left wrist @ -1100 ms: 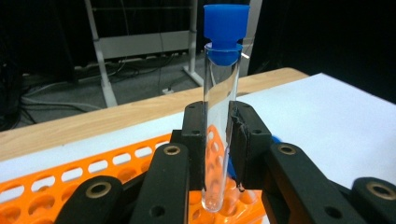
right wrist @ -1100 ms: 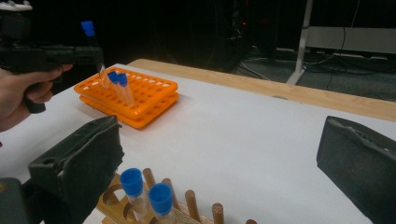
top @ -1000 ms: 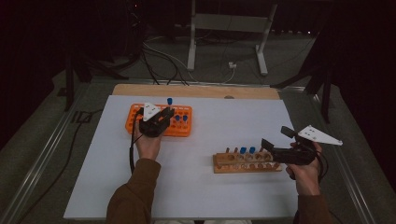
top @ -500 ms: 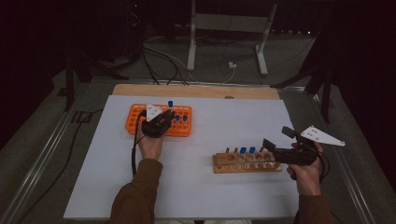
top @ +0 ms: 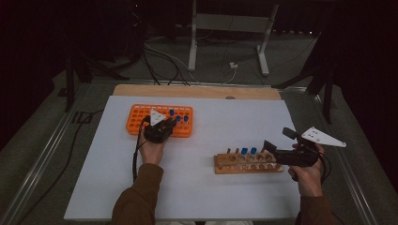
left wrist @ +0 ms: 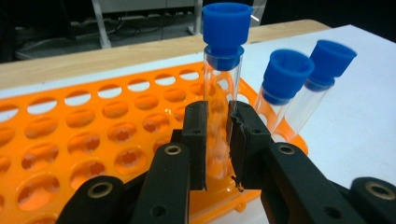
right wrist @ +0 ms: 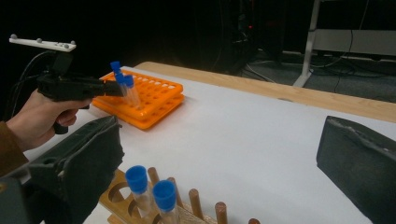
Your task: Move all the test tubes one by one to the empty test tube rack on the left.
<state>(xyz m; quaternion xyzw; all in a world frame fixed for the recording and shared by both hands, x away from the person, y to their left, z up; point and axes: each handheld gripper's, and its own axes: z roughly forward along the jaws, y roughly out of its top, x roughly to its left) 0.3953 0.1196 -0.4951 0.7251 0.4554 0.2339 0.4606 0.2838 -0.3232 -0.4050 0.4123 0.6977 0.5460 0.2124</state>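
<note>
The left gripper (left wrist: 217,140) was clamped on a clear test tube (left wrist: 220,93) with a blue cap — both black jaws pressed flat against the glass, the tube standing upright between them over the near edge of the orange rack (left wrist: 93,135). Just to the right of it in the left gripper view stood two more blue-capped tubes (left wrist: 285,88), seated in the rack's corner holes and leaning away to the right. From above, the left gripper (top: 170,125) sat over the front right part of the orange rack (top: 136,117), which lay toward the far left of the white table (top: 225,117). Over on the other side, the right gripper (top: 268,149) hovered at the right end of the wooden rack (top: 225,164) with its jaws spread wide and nothing between them — the right gripper view showed one pad at each edge of the frame. Below that gap, two blue-capped tubes (right wrist: 149,191) stood in the wooden rack (right wrist: 121,200) beside a row of bare wooden pegs (right wrist: 196,203). The two racks lay well apart on the table, and the person's hand (right wrist: 42,116) around the left gripper showed in the right gripper view beside the orange rack
</note>
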